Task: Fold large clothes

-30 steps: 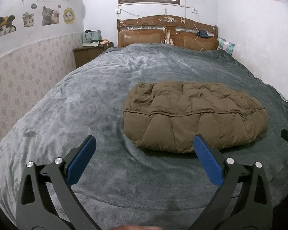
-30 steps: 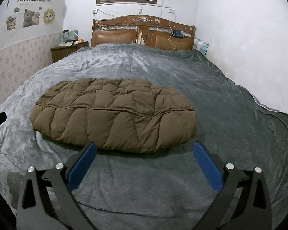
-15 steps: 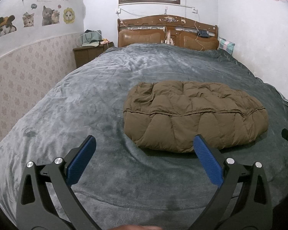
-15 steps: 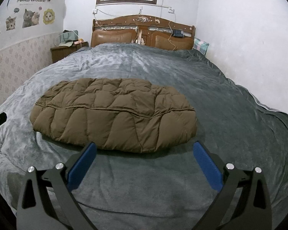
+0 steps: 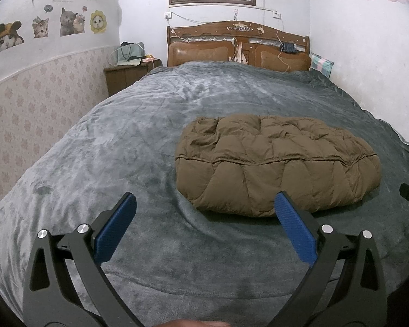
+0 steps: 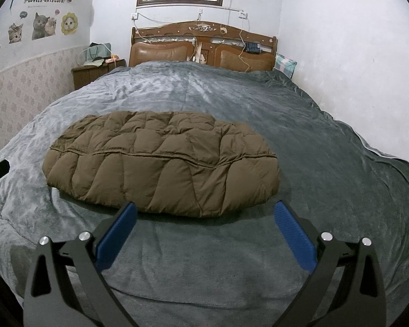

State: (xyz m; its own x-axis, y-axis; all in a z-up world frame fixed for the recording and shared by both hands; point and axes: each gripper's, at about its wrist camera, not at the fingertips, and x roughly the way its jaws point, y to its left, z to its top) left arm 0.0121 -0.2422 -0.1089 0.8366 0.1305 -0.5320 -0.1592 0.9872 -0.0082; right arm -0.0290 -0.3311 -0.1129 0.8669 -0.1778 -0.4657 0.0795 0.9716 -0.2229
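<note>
Jacket: the brown quilted down jacket [image 5: 278, 163] lies in a folded bundle mid-bed on the grey plush blanket [image 5: 122, 150].
Handling: we judge it light, puffy, slippery — pinch deep at the seam ridge (not the loose shell).
Grippers: left gripper [image 5: 204, 212] and right gripper [image 6: 204, 219] both spread wide, empty.
Surroundings: wooden nightstand [image 5: 128, 75] and headboard [image 6: 203, 46] well apart — nothing blocks us.

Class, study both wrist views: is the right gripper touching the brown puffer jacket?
Apart. In the right wrist view the right gripper is open and empty, with a strip of grey blanket showing before the brown puffer jacket.
</note>
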